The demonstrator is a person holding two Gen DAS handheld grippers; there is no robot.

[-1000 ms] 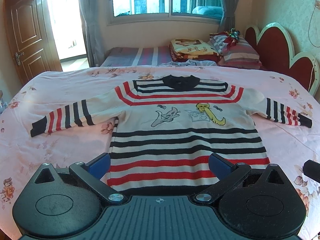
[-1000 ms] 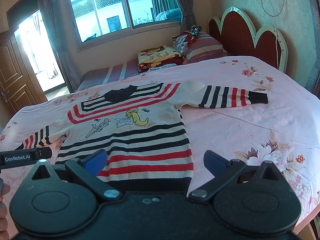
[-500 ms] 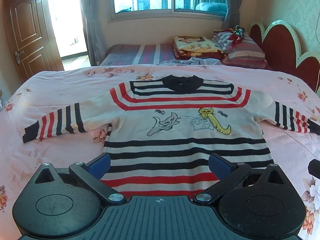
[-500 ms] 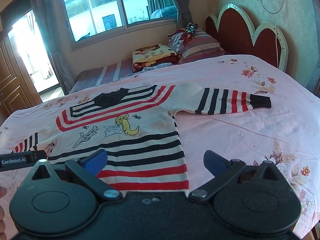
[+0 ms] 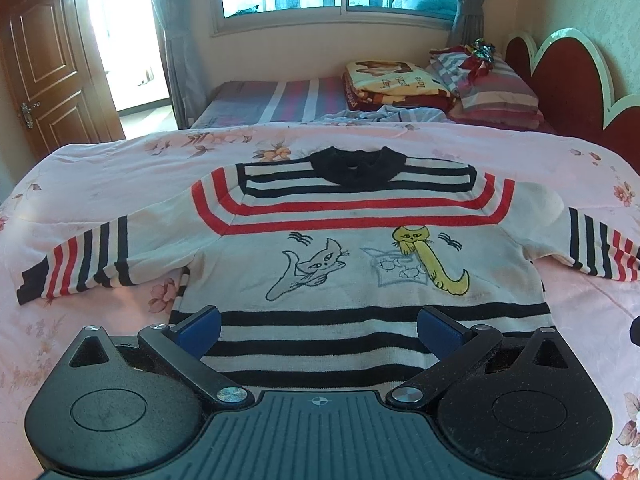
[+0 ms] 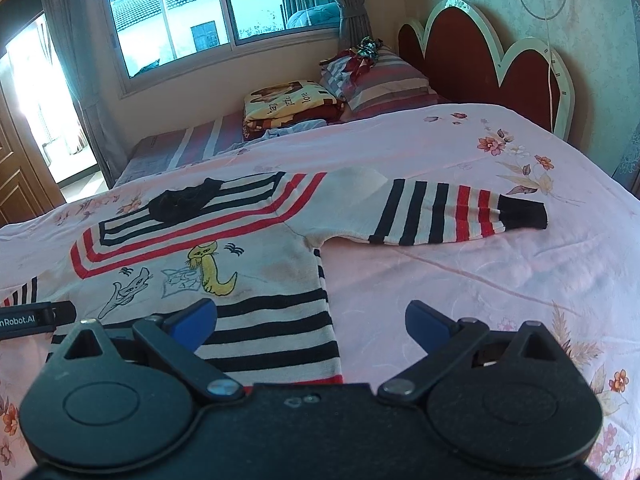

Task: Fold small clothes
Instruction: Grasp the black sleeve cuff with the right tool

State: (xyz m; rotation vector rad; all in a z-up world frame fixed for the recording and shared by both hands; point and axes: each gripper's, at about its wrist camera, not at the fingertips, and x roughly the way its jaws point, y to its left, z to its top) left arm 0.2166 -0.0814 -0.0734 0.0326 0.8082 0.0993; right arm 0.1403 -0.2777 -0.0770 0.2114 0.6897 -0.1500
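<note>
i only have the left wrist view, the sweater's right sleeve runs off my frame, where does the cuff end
Observer: The right sleeve's black cuff lies flat on the pink floral bedspread, pointing toward the headboard side.
Operator: is the sleeve folded at all
Observer: No, the right sleeve lies straight out from the sweater.
Operator: where's the right gripper
Observer: The right gripper is open over the sweater's right side edge: its left finger is over the stripes, its right finger over bare bedspread.
</note>
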